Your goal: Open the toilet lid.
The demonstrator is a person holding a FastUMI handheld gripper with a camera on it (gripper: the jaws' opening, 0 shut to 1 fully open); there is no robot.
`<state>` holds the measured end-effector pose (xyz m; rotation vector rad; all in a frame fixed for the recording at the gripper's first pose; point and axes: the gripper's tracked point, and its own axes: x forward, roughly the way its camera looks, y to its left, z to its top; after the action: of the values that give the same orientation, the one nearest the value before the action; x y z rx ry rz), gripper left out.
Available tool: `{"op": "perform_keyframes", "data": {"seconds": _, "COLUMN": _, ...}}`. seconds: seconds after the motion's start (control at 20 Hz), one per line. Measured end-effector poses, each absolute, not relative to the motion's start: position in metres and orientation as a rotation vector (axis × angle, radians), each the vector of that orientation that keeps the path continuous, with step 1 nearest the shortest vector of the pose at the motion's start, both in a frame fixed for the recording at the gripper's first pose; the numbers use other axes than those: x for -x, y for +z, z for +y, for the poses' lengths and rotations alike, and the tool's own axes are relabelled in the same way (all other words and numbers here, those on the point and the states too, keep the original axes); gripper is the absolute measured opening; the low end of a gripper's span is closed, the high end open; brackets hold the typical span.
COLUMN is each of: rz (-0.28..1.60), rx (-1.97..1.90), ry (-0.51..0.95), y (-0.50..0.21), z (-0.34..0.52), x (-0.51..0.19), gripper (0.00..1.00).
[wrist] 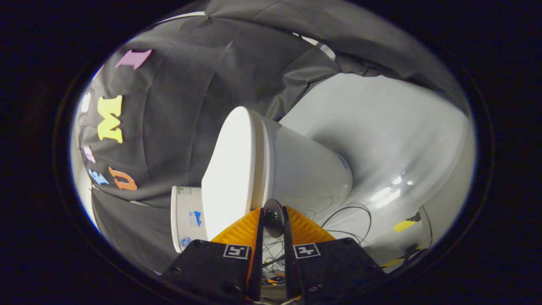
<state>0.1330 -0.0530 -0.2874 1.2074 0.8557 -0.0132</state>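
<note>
I hold the claw (273, 214) clenched on the small round metal knob (273, 217) at the white plastic toilet lid (230, 169), lifting not yet complete.

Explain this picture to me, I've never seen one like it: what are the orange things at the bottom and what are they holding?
The camera rides on a hand-held two-finger gripper and looks forward along its fingers, which is why everything looks bent and tilted. The two ribbed orange wedges are the fingers, mounted on black blocks. They are nearly closed around a small round grey metal knob, which sits at the front edge of the white plastic toilet lid. I cannot tell for sure that both fingers press on it. The lid appears to lie closed against the white toilet bowl. Behind it is a white cistern. Thin dark cables lie on the glossy pale grey floor.
</note>
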Motion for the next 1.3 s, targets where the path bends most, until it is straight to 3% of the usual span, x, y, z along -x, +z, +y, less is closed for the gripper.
{"op": "perform_keyframes", "data": {"seconds": 0.25, "rz": 0.860, "rx": -1.161, "ry": -0.072, "y": -0.284, "z": -0.051, "x": -0.134, "gripper": 0.12}}
{"op": "perform_keyframes", "data": {"seconds": 0.45, "rz": 0.861, "rx": -1.116, "ry": -0.078, "y": -0.264, "z": -0.050, "x": -0.137, "gripper": 0.08}}
{"op": "perform_keyframes", "data": {"seconds": 1.3, "rz": 0.753, "rx": -0.897, "ry": -0.028, "y": -0.149, "z": -0.021, "x": -0.146, "gripper": 0.07}}
